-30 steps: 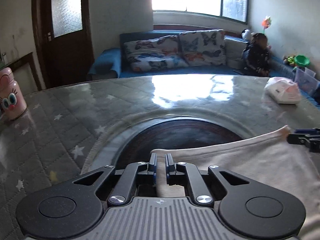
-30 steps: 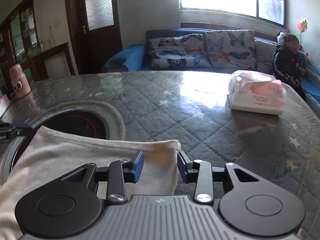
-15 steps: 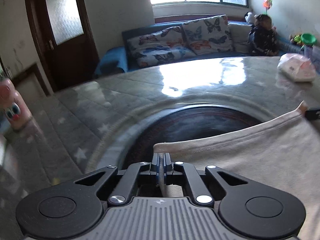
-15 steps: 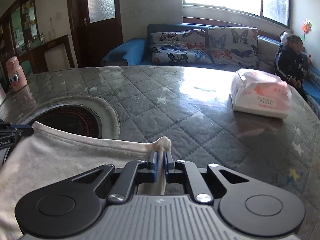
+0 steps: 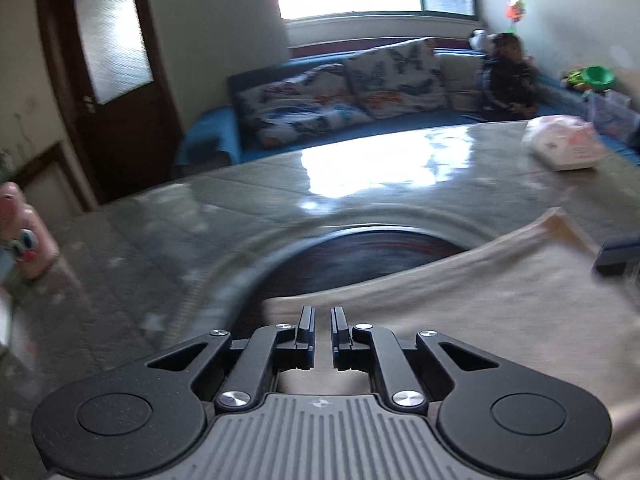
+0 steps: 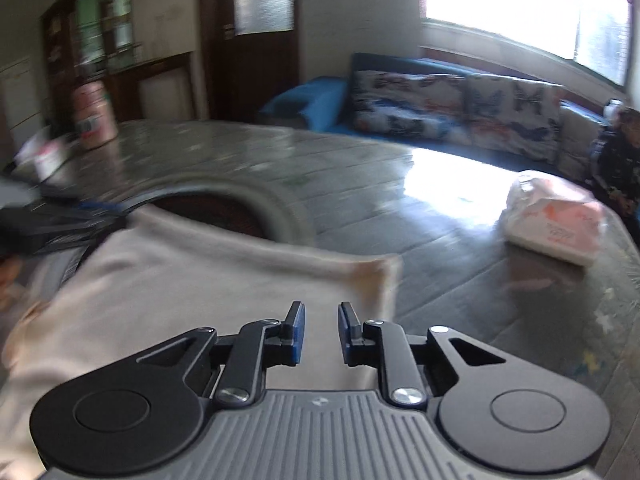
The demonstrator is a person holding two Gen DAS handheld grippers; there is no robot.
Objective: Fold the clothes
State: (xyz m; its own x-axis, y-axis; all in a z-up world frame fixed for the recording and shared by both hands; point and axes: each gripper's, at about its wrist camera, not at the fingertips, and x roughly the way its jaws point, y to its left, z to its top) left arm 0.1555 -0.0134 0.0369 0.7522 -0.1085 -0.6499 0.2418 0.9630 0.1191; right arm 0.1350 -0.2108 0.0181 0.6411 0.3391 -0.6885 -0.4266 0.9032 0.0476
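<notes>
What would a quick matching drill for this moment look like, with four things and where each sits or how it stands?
Things:
1. left gripper
2. cream garment
3. tissue pack
4. pink bottle

Places or states:
A. far left of the table, by the cabinet
B. right side of the table, near the sofa
C. spread over the table's dark round inset
D. fingers apart above the cloth's near left corner

Pairs: 1-D, 2-C, 3-B, 4-A
</notes>
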